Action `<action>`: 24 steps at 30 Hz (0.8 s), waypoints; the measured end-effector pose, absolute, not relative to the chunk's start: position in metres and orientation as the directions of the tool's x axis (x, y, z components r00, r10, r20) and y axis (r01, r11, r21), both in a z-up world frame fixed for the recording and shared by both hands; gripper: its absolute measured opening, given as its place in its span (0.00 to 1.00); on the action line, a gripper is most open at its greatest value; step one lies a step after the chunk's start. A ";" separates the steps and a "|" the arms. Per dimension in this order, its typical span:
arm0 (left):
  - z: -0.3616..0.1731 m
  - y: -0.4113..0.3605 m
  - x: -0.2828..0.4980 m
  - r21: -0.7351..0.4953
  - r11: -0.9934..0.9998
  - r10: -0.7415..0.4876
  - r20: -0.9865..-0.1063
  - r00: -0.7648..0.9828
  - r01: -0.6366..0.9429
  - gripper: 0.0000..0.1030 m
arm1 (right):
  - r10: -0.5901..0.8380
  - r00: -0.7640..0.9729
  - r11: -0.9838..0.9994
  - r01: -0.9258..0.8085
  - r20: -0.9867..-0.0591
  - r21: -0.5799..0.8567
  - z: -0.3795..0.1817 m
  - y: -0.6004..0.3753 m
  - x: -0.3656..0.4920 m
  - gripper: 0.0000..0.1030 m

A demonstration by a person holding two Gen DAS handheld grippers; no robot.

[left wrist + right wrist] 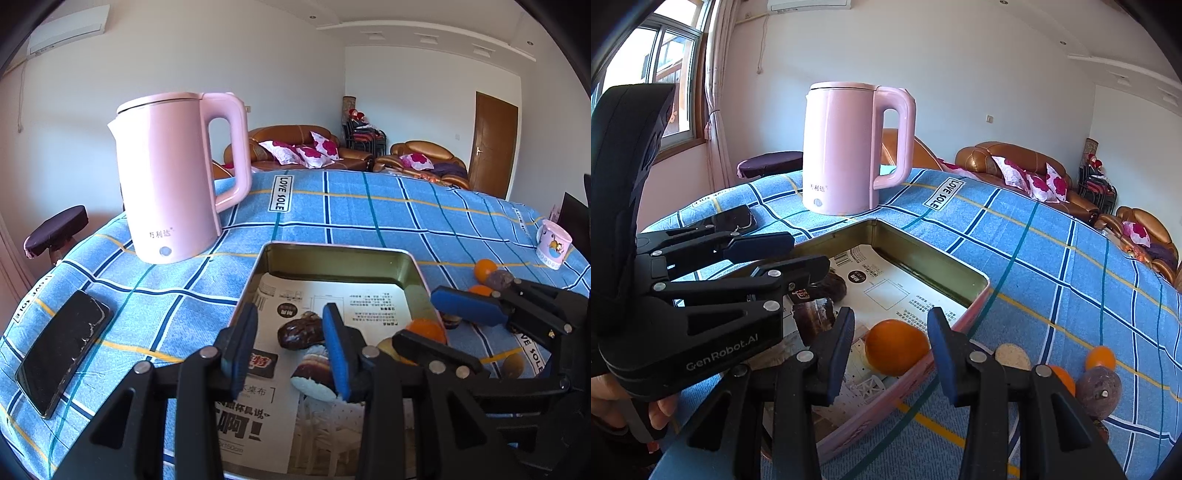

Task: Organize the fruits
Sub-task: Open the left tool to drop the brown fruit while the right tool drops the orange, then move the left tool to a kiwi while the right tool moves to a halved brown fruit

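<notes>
A pink metal tin [340,254] [923,258] lined with printed paper sits on the blue checked tablecloth. Inside lie a dark brown fruit [299,332] [816,317] and an orange [895,347] [424,328]. My left gripper [290,343] is open over the tin, its jaws either side of the dark fruit without gripping it. My right gripper [890,343] is open, its jaws astride the orange at the tin's near wall. Outside the tin lie two small oranges [1100,356] [485,267], a purple fruit [1099,384] [498,278] and a pale fruit [1012,356].
A pink kettle [173,177] [849,147] stands behind the tin. A cracked black phone [62,350] [735,219] lies at the left. A printed mug [554,245] stands at the far right. Sofas and a door are behind the table.
</notes>
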State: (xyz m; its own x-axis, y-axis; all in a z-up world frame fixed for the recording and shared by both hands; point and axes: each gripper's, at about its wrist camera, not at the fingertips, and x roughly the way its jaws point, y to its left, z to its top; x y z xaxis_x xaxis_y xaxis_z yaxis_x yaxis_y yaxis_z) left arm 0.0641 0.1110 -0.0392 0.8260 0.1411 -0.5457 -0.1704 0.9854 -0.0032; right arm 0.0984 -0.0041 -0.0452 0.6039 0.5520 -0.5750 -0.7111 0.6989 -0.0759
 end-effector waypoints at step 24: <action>-0.025 0.049 0.033 -0.094 0.993 0.019 -0.454 0.891 -0.069 0.78 | 0.371 0.754 0.875 -0.479 -0.542 -0.067 -0.036 -0.152 0.085 0.54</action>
State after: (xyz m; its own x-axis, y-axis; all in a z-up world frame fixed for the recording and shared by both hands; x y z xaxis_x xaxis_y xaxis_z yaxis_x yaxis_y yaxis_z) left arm 0.0329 0.0487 -0.0247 0.8909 0.0191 -0.4538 -0.0690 0.9932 -0.0936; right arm 0.0850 -0.1519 -0.0359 0.7539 0.3710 -0.5422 -0.4788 0.8754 -0.0668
